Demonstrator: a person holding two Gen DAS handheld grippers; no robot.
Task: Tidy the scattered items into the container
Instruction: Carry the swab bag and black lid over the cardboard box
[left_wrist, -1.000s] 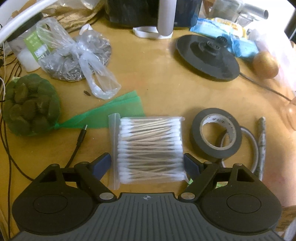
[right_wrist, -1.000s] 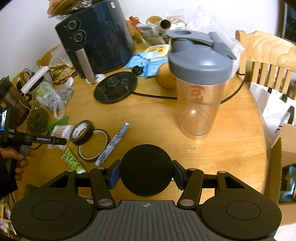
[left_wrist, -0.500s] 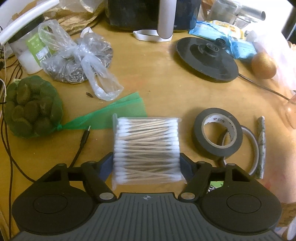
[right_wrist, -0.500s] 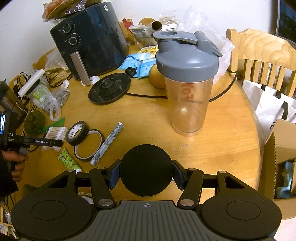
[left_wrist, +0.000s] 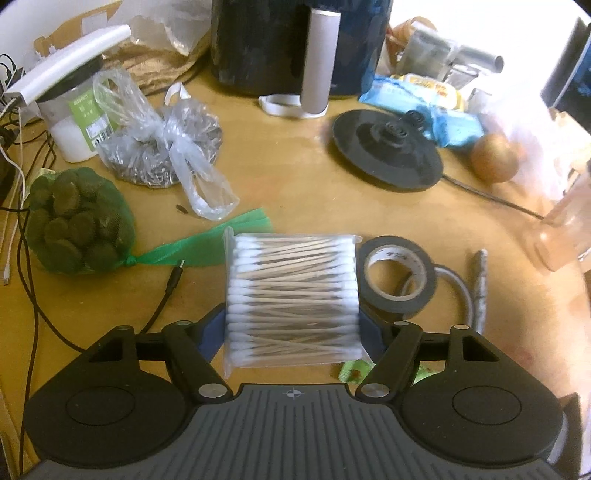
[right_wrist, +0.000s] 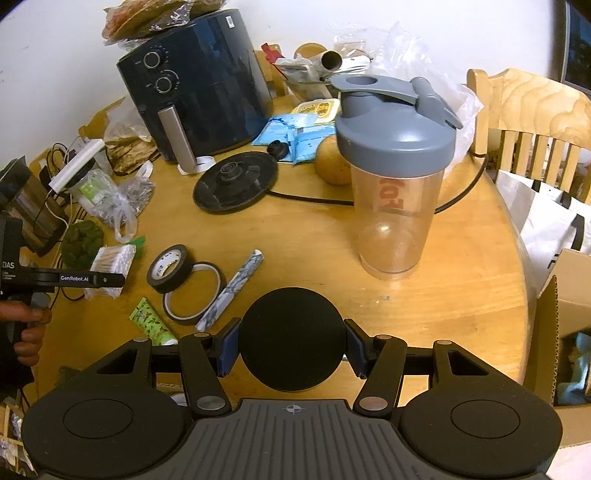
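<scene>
My left gripper (left_wrist: 292, 328) is shut on a clear pack of cotton swabs (left_wrist: 291, 299), its blue pads against both sides. The pack also shows in the right wrist view (right_wrist: 110, 266), with the left gripper (right_wrist: 92, 279) on it. My right gripper (right_wrist: 291, 347) is shut on a black round disc (right_wrist: 292, 339), held above the wooden table (right_wrist: 295, 236). A black tape roll (left_wrist: 397, 277), a thin clear tape ring (left_wrist: 458, 288), a grey marbled stick (left_wrist: 480, 291) and a green tube (right_wrist: 151, 321) lie on the table. A cardboard box (right_wrist: 561, 332) stands off the table's right edge.
A shaker bottle (right_wrist: 395, 177) stands mid-table. A black air fryer (right_wrist: 199, 88), a kettle base (right_wrist: 236, 184) with its cord, a potato (right_wrist: 330, 166), a green net bag (left_wrist: 74, 221), a plastic bag (left_wrist: 166, 147), a loose cable (left_wrist: 162, 299) and a wooden chair (right_wrist: 524, 114) surround the work area.
My left gripper has closed from open onto the cotton swab pack. The right gripper has drawn back and right with the disc, bringing the cardboard box into view.
</scene>
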